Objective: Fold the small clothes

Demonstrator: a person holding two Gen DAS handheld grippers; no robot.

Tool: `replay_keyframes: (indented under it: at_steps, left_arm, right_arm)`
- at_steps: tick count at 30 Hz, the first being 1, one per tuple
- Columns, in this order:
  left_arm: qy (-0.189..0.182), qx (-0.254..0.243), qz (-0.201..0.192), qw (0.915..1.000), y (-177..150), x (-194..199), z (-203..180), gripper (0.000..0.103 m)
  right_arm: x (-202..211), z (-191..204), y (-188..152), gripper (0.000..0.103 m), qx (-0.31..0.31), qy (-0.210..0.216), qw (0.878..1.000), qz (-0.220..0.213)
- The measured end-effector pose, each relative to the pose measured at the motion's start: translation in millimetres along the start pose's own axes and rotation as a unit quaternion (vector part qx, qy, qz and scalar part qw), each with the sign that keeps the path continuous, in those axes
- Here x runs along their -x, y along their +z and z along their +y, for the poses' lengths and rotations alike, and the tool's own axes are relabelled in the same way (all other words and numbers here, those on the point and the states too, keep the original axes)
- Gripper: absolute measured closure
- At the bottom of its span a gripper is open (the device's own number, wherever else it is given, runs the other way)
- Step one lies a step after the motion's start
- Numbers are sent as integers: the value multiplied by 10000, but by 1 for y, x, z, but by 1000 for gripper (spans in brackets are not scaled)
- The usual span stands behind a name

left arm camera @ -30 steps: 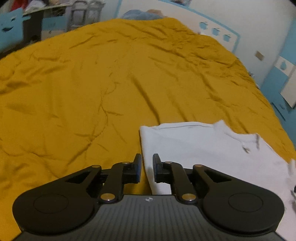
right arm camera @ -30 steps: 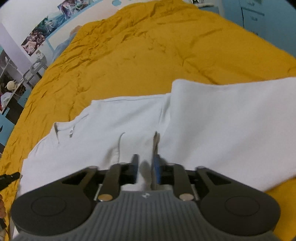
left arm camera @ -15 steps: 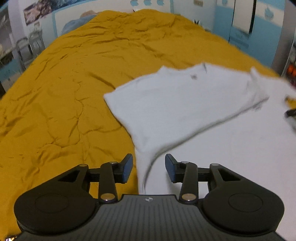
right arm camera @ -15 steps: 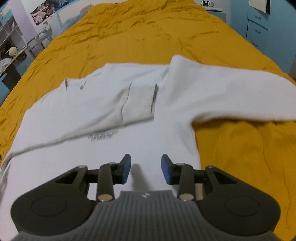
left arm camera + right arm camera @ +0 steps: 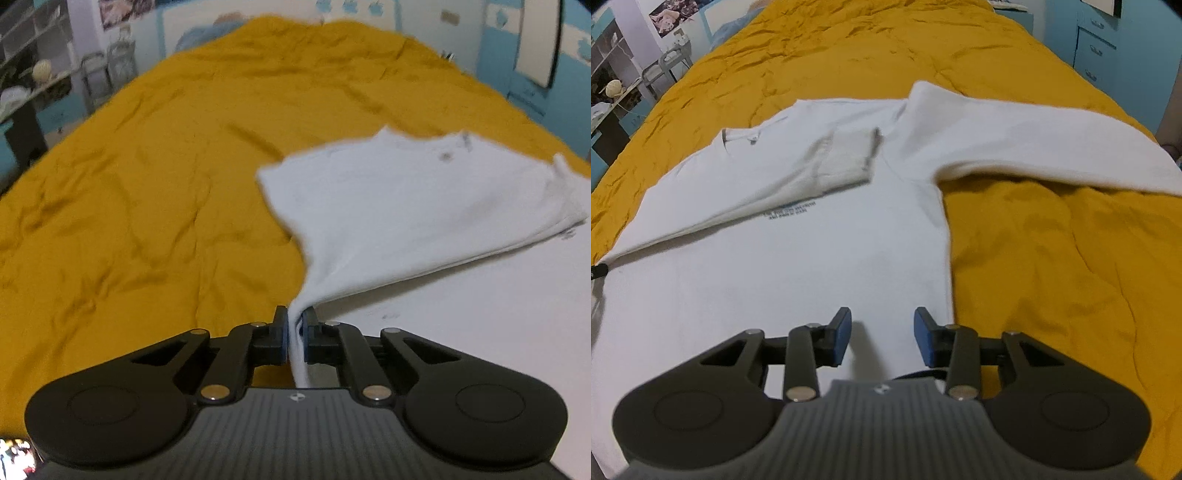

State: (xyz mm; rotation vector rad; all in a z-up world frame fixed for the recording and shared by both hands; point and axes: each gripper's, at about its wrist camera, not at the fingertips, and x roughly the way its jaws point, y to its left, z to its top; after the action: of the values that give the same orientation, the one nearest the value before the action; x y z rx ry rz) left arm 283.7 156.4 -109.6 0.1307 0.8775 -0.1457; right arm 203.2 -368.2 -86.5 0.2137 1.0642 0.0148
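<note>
To the left of the left gripper point(image 5: 294, 334) and far ahead of it stretches a rumpled mustard-yellow bedspread point(image 5: 155, 192); beyond its far left edge stand grey shelves and a small metal-framed chair, blurred. The jaws of this gripper are closing, and a thin edge of the white long-sleeved cotton shirt point(image 5: 406, 206) runs up between the blue pads, which press on it from both sides. From that pinch the cloth rises and fans out ahead and to the right as a folded-over flap, its neckline at the far end, while the flat body of the shirt lies to the right of the tool. In the right wrist view the same shirt point(image 5: 783, 258) spreads ahead of and to the left of the right gripper point(image 5: 882, 334), with one sleeve folded across the chest, its cuff lying ahead of the fingers above a small line of dark print. This gripper's two blue-padded fingers stand apart over the shirt's lower right part, with nothing clamped between them. Ahead and to the right, the other sleeve reaches out over the bedspread point(image 5: 1052, 258), and pale blue drawers point(image 5: 1097, 55) stand at the far right.
</note>
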Motion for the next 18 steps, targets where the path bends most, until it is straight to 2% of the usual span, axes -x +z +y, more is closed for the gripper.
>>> replay_keyframes:
  at_steps: [2,5,6,8,10,12,15,16,18]
  left_arm:
    - [-29,241,92,9997,-5,-7,0,95]
    - [1,409,21,9992,-6,-9,-3,94]
    - [-15,424,19,9991,-6,-8,-3,91]
    - [-29,503,1,9987,-5,-2,0,80]
    - [-138,586,9,9982,-2,5,5,75]
    - [-178,602,-74,9980,1,19,8,74]
    - [-251,775,-337,9961,8,40,13,69]
    - [-249,859,-416,9951,12,44,14,68]
    - [-64,1031,-554,9931,22,50,13,68]
  right_arm:
    - [-5,-3,-2,69,-30,-15,10000,54]
    - [-1,-4,-1,69,-50,19,10000,20]
    - [2,-4,0,69,-30,41,10000,0]
    - [8,-8,3,69,-71,156,9999,-17]
    - [15,-17,9,69,-240,419,9988,-5]
    - [28,-27,20,69,-245,453,9986,-103]
    - [52,-57,39,68,-342,311,9982,-393]
    - [61,-71,45,60,-498,271,9970,-518]
    - [80,-108,59,54,-947,200,9917,-852]
